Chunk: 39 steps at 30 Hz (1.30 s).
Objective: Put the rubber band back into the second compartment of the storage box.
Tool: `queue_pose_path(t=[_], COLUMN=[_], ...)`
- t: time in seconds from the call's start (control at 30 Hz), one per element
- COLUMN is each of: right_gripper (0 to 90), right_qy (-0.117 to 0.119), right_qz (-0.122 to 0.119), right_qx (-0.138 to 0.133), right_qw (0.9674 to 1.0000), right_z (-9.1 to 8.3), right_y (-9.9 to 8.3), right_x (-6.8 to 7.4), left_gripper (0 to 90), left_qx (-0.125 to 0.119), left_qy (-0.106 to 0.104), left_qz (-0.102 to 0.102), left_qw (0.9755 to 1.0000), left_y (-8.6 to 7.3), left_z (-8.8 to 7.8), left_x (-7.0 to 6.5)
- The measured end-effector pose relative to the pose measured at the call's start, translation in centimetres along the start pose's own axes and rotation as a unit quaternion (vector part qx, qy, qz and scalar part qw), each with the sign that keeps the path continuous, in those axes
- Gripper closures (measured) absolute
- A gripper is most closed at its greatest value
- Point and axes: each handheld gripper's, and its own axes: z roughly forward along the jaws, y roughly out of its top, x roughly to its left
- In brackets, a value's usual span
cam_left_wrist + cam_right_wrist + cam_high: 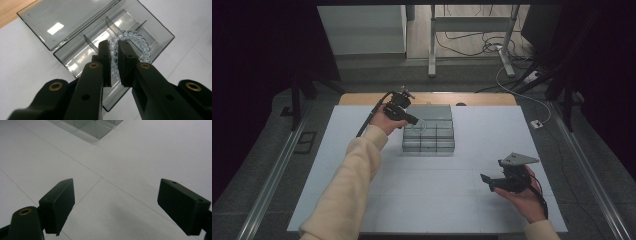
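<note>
On the left, the left gripper (114, 63) is closed on a clear beaded bracelet (132, 43), its jaws pinching one side of the loop while the rest of the loop arcs beyond the jaw tips over the smoky clear plastic organizer box (75, 61); whether the far side of the loop rests on the box floor or hangs just above it cannot be told. The box stands open on the white table (452, 200), its hinged lid (62, 20) laid flat behind it and thin dividers splitting the tray into compartments.

The likely trouble lies here: the jaws hold only a few smooth round beads, so the bracelet could slip or roll out of the pinch; the loop also sits across a divider, so it could snag on that wall, or end up straddling two compartments; a hard tug might drag the light box across the table.

In the high view, the left forearm, in a cream sleeve (347, 185), reaches forward with the hand tipped down over the box's near left part.

To the right, the right gripper (492, 181) sits low over bare table, well apart from the box, cradled in an upturned palm; its jaws stand wide apart and hold nothing.
</note>
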Motion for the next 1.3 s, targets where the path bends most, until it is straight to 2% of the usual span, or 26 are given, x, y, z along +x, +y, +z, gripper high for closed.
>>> queue_pose_path(t=[0.3,0.57,0.8,1.1,1.3], right_gripper=[14.3,14.2,14.3,14.3,14.3], right_qy=[-0.001,-0.003,-0.002,-0.002,-0.002], right_qz=[-0.002,-0.002,-0.004,-0.004,-0.004], right_qx=[0.005,0.005,0.006,0.006,0.007], right_qw=[1.0,1.0,1.0,1.0,1.0], right_z=[0.1,0.1,0.1,0.1,0.1], right_y=[0.0,0.0,0.0,0.0,0.0], right_x=[0.0,0.0,0.0,0.0,0.0], left_gripper=[82.2,82.3,82.3,82.2,82.2], left_qx=[-0.001,0.0,-0.006,-0.008,0.003], left_qy=[0.001,0.014,0.023,0.026,0.031], left_qz=[-0.009,-0.009,-0.018,-0.025,-0.026], left_qw=[1.0,0.9999,0.9996,0.9993,0.9992], left_y=[1.5,2.8,3.8,4.1,3.7], left_z=[1.4,2.0,2.6,3.2,4.1], left_x=[0.4,0.3,0.4,0.7,0.8])
